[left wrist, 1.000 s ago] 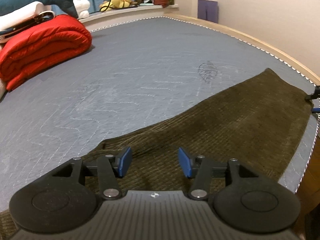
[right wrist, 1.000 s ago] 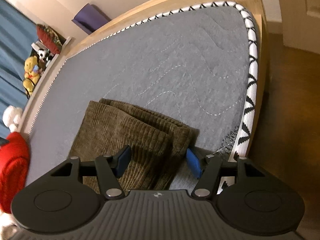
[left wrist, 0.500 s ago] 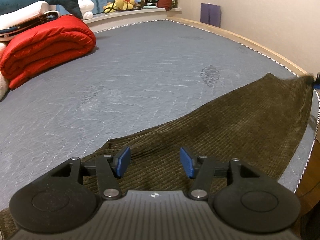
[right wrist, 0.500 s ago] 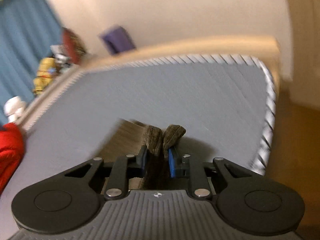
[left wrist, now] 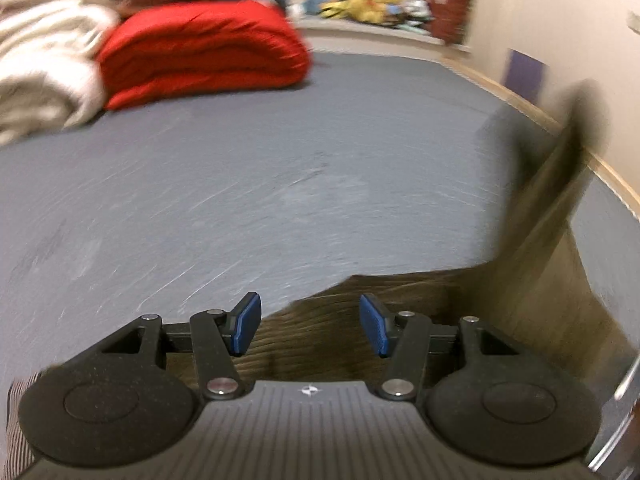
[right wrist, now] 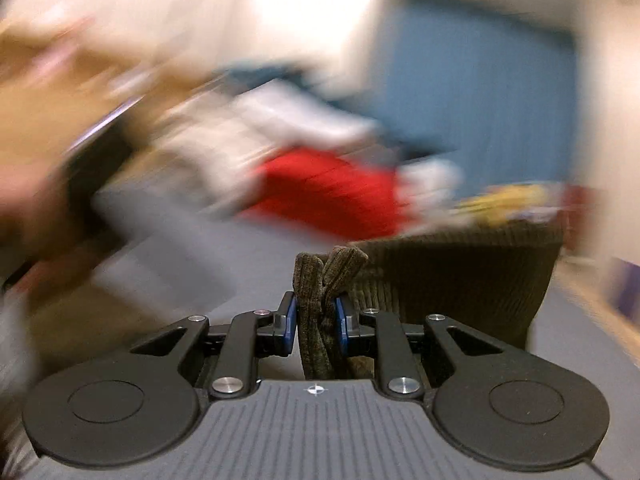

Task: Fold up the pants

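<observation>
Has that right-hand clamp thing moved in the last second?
Yes. The right gripper, shut on the pants, has swung from facing the bed's wooden corner to facing the red blanket and blue curtain.

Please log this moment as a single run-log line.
task: fold pants | right gripper: shut on pants, end lifted | left gripper: open above pants on bed | view: motion-blurred

Text: none readable, both views.
Gripper body (left wrist: 308,390): small compass-like mark only, no letters.
Background: too blurred to make out any labels or signs.
</observation>
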The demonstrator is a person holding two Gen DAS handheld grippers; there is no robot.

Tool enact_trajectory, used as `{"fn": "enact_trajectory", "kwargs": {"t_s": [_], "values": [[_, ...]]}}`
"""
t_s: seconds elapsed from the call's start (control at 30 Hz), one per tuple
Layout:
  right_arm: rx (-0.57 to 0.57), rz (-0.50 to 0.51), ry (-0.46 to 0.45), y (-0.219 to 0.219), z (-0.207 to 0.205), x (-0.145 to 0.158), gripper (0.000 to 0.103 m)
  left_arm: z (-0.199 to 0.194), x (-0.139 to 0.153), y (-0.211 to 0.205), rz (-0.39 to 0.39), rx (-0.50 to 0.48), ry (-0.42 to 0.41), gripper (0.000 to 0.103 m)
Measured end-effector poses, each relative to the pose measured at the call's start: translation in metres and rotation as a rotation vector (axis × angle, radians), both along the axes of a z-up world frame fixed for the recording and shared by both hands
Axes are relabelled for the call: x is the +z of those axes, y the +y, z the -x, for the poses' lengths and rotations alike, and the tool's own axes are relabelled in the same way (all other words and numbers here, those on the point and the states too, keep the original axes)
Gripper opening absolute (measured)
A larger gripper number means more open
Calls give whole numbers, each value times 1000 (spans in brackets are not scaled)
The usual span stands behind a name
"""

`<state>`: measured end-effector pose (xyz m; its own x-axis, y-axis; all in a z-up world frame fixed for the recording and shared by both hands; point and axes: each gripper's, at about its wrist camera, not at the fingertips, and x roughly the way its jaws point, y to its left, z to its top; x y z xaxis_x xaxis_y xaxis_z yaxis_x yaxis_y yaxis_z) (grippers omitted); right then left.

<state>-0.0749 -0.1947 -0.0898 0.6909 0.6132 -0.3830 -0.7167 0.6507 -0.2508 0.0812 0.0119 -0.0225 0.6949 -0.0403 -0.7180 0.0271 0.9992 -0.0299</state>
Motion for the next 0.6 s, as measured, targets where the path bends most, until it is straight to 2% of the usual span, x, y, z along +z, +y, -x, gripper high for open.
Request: {"fn": "enact_trajectory", "kwargs": {"t_s": [0.1, 0.13, 0.17, 0.2, 0.27, 0.37, 0.47, 0.53, 0.6], "values": [[174, 246, 63, 45, 30, -49, 27, -9, -7, 26, 75, 63, 66, 60], [206, 283, 39, 49, 41, -56, 35, -11, -10, 32, 106, 79, 91, 60], [217, 291, -6, 49, 51, -60, 43, -13, -12, 37, 132, 88, 108, 60], [229, 281, -8, 46, 56, -59, 55, -15, -15, 40, 159, 90, 126, 60], [233, 231, 53, 36, 60, -53, 55, -19, -19, 42, 210, 76, 152, 61], [162, 138, 94, 16, 56, -38, 55, -26, -26, 40, 310, 33, 178, 65], [9, 8, 133, -8, 38, -17, 55, -34, -37, 34, 389, -6, 216, 73], [-127, -57, 142, -30, 24, -9, 58, -41, -46, 28, 402, -26, 242, 74], [-263, -69, 141, -46, 12, -6, 62, -46, -57, 18, 396, -40, 263, 74]]}}
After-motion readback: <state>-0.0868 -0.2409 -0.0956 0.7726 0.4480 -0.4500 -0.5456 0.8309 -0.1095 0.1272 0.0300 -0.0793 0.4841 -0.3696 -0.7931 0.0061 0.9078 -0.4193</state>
